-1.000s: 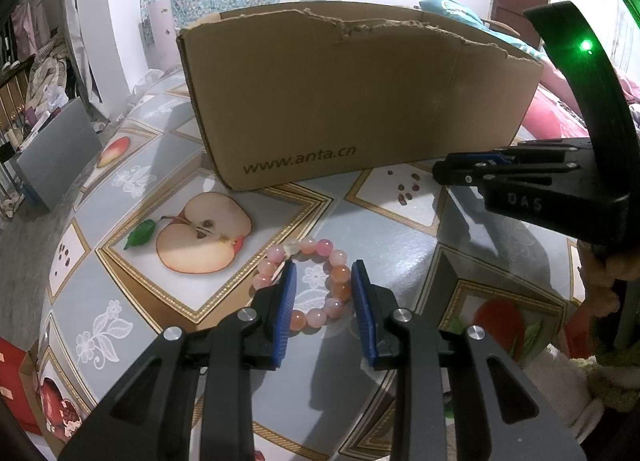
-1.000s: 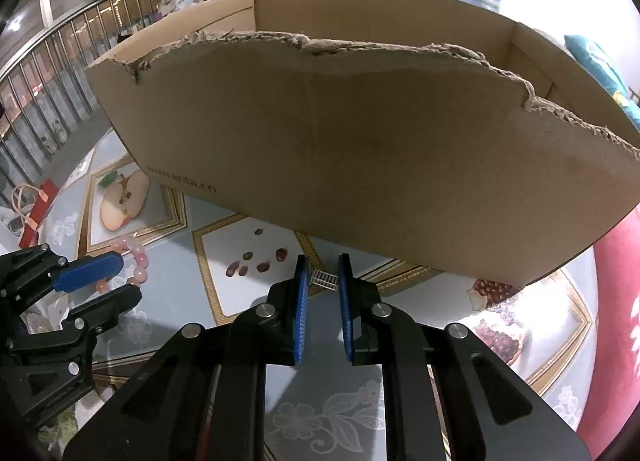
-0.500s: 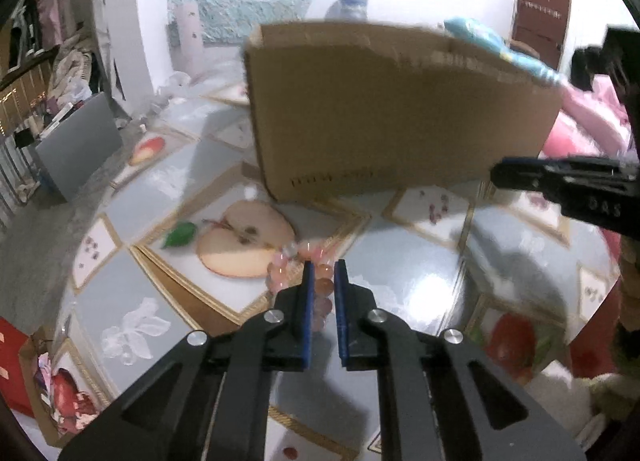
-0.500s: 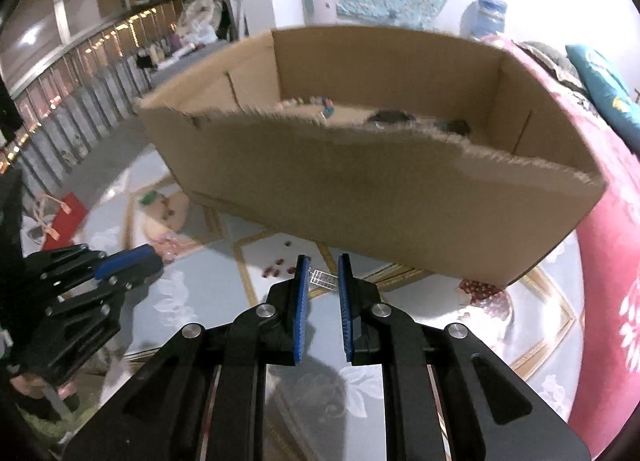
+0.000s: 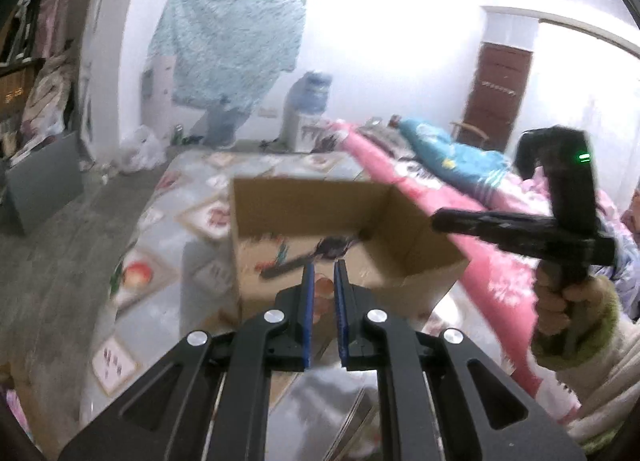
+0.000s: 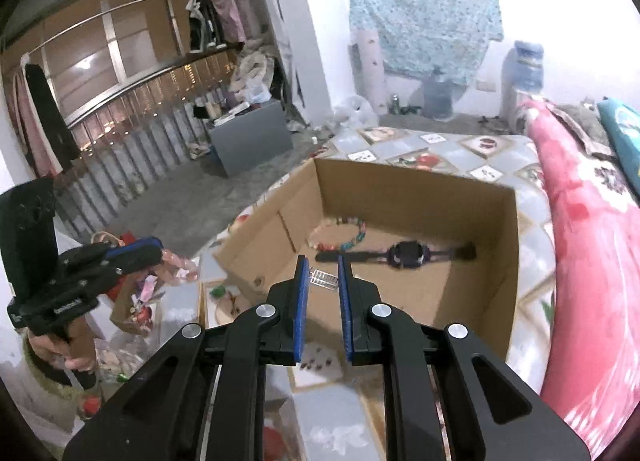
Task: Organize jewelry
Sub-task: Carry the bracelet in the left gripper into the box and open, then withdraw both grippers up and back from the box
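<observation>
Both grippers lifted above brown cardboard box (image 6: 472, 277). Left gripper (image 5: 324, 281) clamped on pink bead bracelet (image 5: 323, 285), light, slippery. Right gripper (image 6: 323, 281) pinches small silver hair clip (image 6: 325, 280), stiff.

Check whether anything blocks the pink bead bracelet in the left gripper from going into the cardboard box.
Nothing visible does. The left gripper holds the pink bead bracelet above the near wall of the open cardboard box. A watch and a beaded string lie on the floor inside, with bare cardboard beside them.
</observation>
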